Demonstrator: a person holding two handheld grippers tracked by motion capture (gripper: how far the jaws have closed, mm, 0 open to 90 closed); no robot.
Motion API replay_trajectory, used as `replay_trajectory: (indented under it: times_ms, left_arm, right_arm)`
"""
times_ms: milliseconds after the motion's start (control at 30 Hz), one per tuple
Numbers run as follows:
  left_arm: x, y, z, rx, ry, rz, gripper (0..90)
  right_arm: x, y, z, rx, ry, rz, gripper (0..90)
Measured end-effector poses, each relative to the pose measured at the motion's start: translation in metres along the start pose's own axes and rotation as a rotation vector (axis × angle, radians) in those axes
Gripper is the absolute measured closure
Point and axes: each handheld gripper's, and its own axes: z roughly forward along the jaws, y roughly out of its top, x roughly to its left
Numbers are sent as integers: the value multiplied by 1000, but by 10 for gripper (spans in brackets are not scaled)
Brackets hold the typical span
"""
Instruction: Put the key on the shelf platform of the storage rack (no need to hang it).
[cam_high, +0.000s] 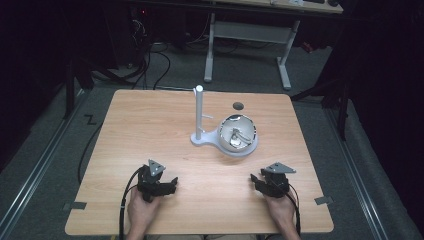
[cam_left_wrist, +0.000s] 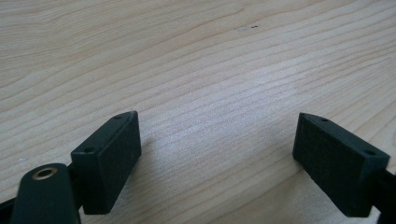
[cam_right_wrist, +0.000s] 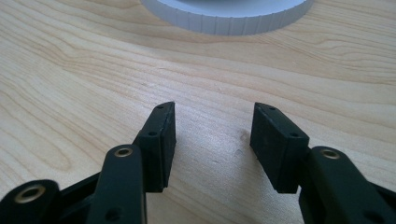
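Both tools rest spread and empty on the light wooden tabletop (cam_high: 150, 130), left tool (cam_high: 170, 183) and right tool (cam_high: 256, 179) near the front edge; reach forward to the white stand with upright post and shiny metal bowl (cam_high: 237, 134) at centre, approaching level.

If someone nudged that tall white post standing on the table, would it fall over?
Probably not: the tall white post rises from a flat white base joined to the round holder carrying the shiny metal bowl. It would likely slide. The bowl itself might rattle.
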Motion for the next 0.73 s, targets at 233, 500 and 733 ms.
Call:
replay_trajectory:
  times_ms: [233,500,733]
  left_arm:
    - [0,0,0,0,0,-1,157]
    - [0,0,0,-1,1,-3,157]
    - [0,0,0,-1,1,-2,157]
  right_arm:
    - [1,0,1,3,6,-16,468]
    - [0,1,1,7,3,-9,418]
    - [0,1,1,10,9,-13,396]
